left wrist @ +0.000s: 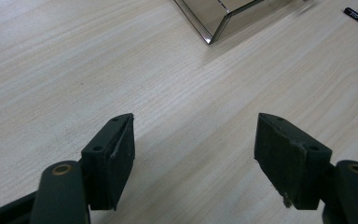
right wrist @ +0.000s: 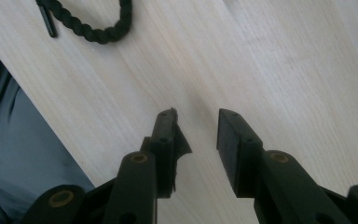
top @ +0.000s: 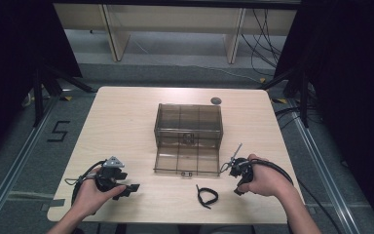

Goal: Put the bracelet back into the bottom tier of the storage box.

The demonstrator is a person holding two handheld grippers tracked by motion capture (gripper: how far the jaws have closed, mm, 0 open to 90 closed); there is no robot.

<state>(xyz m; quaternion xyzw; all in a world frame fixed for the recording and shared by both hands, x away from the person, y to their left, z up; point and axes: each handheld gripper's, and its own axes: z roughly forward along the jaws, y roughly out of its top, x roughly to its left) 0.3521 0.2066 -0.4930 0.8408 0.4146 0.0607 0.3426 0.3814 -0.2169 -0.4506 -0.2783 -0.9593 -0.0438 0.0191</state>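
Note:
A smoky see-through compartment box (top: 188,122) stands open in the middle of the table, its lid (top: 187,163) folded flat toward me. A black braided cord (top: 207,196) lies looped near the front edge, right of centre. My left gripper (top: 129,187) rests at the front left, pointing right, with its jaws wide apart over bare wood (left wrist: 193,140). My right gripper (top: 234,178) sits just right of the lid; its jaws stand apart with nothing between them (right wrist: 196,126). The cord (right wrist: 93,32) curls ahead of them.
A small dark round object (top: 216,100) lies by the far table edge behind the box. The lid's corner (left wrist: 214,18) shows ahead of the left jaws. The table's front edge and grey floor (right wrist: 9,154) run close beside the right gripper.

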